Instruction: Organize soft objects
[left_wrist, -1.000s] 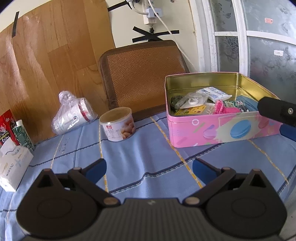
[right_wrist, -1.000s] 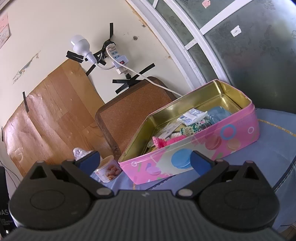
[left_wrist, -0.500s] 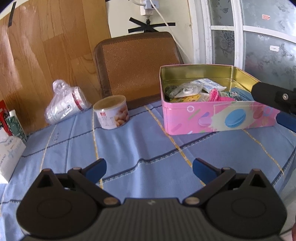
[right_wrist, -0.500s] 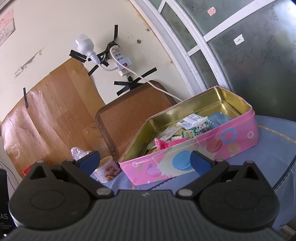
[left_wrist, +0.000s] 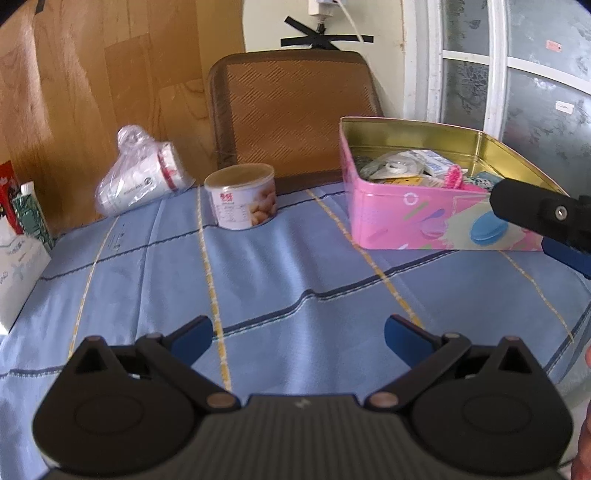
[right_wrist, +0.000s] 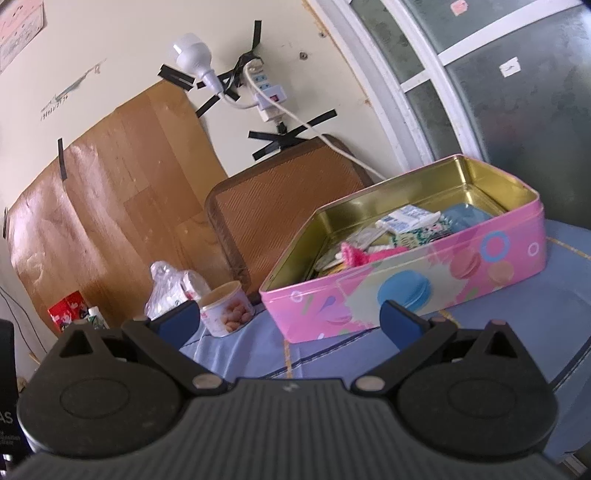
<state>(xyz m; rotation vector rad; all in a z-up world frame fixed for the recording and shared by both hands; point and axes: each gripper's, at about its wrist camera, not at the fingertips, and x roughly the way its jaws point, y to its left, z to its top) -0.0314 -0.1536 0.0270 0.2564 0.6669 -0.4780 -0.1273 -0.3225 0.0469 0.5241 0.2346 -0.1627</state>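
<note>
A pink open tin (left_wrist: 410, 221) stands on the blue tablecloth (left_wrist: 295, 273) at the right; it also shows in the right wrist view (right_wrist: 424, 291). Inside lie a pink fluffy item (right_wrist: 364, 254), small packets and a blue piece (right_wrist: 467, 216). My left gripper (left_wrist: 298, 338) is open and empty, low over the cloth, well short of the tin. My right gripper (right_wrist: 290, 319) is open and empty, in front of the tin; one of its fingers (left_wrist: 535, 212) shows at the right of the left wrist view.
A round can (left_wrist: 242, 201) stands left of the tin. A bagged white roll (left_wrist: 142, 181) lies further left. A tissue box (left_wrist: 18, 269) and cartons stand at the left edge. A brown chair back (left_wrist: 295, 110) is behind the table, with a window at right.
Both grippers have drawn back and tilted a little, so the tin and can appear further away and lower. Both stayed open and empty.
</note>
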